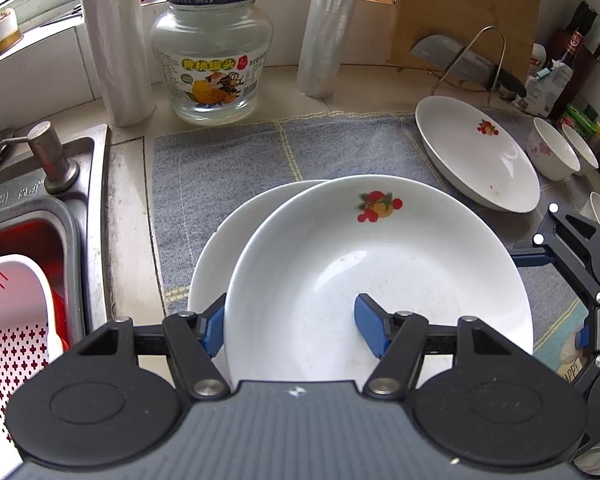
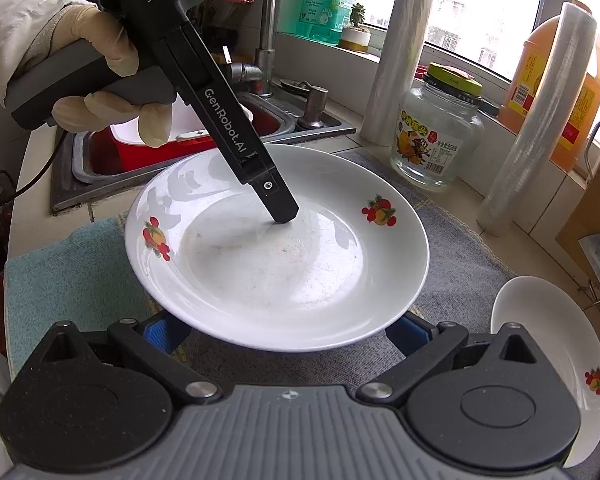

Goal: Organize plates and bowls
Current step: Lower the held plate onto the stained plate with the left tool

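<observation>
A white plate with fruit prints (image 1: 380, 272) lies tilted on a second white plate (image 1: 208, 276) on the grey mat. My left gripper (image 1: 292, 328) straddles the top plate's near rim: one blue finger is outside the rim, the other (image 1: 370, 330) inside the dish, with a wide gap between them. In the right wrist view the left gripper's finger (image 2: 278, 204) rests inside that plate (image 2: 276, 264). My right gripper (image 2: 288, 334) is open, its fingers spread under the plate's near rim. A third fruit-print plate (image 1: 480, 152) lies at the right, with two small bowls (image 1: 552, 154) beyond it.
A steel sink (image 1: 32, 216) with a white colander (image 1: 16, 320) is at the left. A glass jar (image 1: 210, 56), two film rolls (image 1: 116, 40), a cutting board (image 1: 468, 8), a cleaver on a wire rack (image 1: 472, 64) and bottles (image 1: 560, 76) stand along the back.
</observation>
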`<move>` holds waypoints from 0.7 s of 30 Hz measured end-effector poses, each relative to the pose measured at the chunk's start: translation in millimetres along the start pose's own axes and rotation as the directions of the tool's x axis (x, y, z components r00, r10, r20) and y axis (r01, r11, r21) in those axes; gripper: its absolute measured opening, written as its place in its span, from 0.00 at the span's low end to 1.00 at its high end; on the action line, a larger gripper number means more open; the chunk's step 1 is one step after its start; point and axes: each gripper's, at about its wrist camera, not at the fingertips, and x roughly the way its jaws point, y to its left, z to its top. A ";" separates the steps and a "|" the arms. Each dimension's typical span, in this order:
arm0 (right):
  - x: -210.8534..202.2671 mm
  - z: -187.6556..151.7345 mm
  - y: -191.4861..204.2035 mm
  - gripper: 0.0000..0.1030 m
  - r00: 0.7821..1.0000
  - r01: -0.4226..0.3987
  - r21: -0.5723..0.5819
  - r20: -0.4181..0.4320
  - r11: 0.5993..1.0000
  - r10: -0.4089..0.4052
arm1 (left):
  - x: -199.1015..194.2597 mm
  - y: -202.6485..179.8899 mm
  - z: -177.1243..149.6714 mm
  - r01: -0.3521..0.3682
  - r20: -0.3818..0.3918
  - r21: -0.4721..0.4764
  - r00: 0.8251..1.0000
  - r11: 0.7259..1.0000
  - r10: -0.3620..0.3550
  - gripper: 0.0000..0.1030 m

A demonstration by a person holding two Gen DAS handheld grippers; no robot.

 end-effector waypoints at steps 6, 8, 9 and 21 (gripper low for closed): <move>3.7 2.5 -2.9 1.00 1.000 -0.007 0.028 -0.014 1.000 0.007 | 5.1 4.7 -1.4 0.007 -0.015 -0.003 1.000 1.000 -0.007 0.63; 4.4 2.8 -4.3 1.00 1.000 -0.012 0.041 -0.018 0.999 0.012 | 6.4 5.9 -2.0 0.008 -0.018 -0.005 1.000 1.000 -0.009 0.63; 5.0 3.4 -5.0 1.00 1.000 -0.012 0.044 -0.019 0.999 0.013 | 6.6 6.6 -2.0 0.011 -0.017 -0.007 1.000 1.000 -0.012 0.63; 4.8 4.5 -5.8 1.00 1.000 -0.010 0.063 -0.026 0.998 0.012 | 8.2 4.0 1.0 0.007 -0.035 0.000 0.999 1.000 -0.007 0.68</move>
